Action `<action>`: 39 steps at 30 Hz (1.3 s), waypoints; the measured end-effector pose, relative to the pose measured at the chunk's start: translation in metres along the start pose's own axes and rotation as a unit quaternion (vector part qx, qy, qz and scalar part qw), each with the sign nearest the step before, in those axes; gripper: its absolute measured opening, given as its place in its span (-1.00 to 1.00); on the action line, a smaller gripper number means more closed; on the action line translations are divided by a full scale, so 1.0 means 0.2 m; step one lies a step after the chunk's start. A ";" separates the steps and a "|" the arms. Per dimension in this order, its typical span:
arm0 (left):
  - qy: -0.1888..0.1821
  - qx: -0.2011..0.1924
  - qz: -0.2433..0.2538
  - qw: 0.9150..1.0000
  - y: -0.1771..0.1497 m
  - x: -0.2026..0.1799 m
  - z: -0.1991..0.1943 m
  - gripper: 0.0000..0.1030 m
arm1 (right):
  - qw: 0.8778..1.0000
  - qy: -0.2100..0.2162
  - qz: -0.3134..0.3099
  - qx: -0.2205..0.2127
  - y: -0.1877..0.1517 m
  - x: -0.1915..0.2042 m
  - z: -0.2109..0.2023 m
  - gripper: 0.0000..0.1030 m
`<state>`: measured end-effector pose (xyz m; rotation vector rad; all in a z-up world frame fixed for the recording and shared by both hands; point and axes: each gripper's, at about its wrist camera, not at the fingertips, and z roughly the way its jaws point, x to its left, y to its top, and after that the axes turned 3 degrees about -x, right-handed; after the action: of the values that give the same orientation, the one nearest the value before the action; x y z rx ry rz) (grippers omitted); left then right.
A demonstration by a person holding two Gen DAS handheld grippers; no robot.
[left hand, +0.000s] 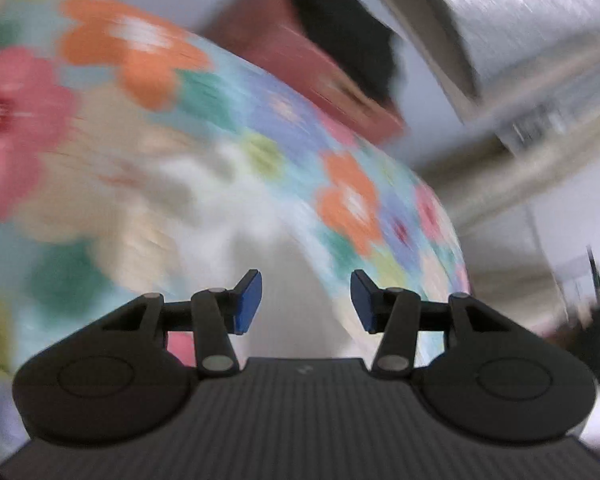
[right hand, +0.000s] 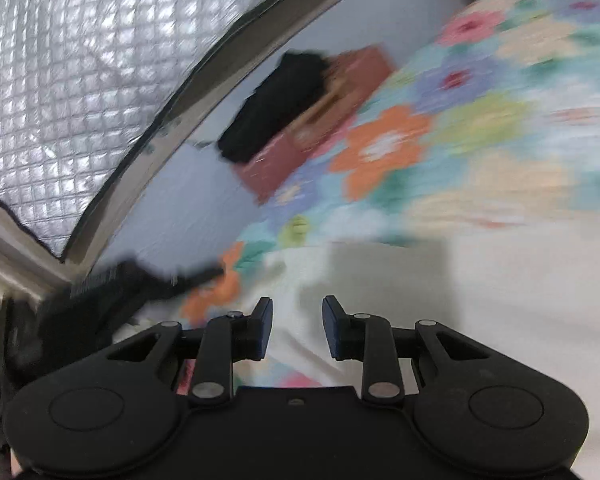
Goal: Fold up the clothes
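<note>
While both frames are blurred, the left gripper is seen with jaws wide apart and empty above the white garment on the floral bed. The right gripper is half-opened, also empty. An edge must probably be grasped next.

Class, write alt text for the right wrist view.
The right gripper is open and empty above a white garment lying on a floral sheet. Behind are a brown box with black cloth on it. The image is motion-blurred.
</note>
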<state>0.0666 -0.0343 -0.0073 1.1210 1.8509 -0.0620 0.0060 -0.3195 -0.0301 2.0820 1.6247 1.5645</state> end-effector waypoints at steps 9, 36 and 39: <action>-0.107 0.237 0.191 0.946 -0.97 -0.72 0.32 -0.02 | 0.975 -0.214 0.000 -0.060 -0.29 -0.59 -1.48 -0.24; -0.141 0.218 0.473 0.842 -1.90 -0.92 0.38 0.04 | 0.862 -0.461 0.114 -0.177 -0.48 -1.62 -2.40 0.08; -0.142 0.203 0.489 0.836 -1.93 -0.92 0.36 0.04 | 0.858 -0.471 0.131 -0.154 -0.49 -1.61 -2.44 0.07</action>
<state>-0.1332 -0.4152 -0.0629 2.1148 0.8433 -0.0235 -0.3906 -0.7587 -0.0642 2.3310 0.7089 0.5375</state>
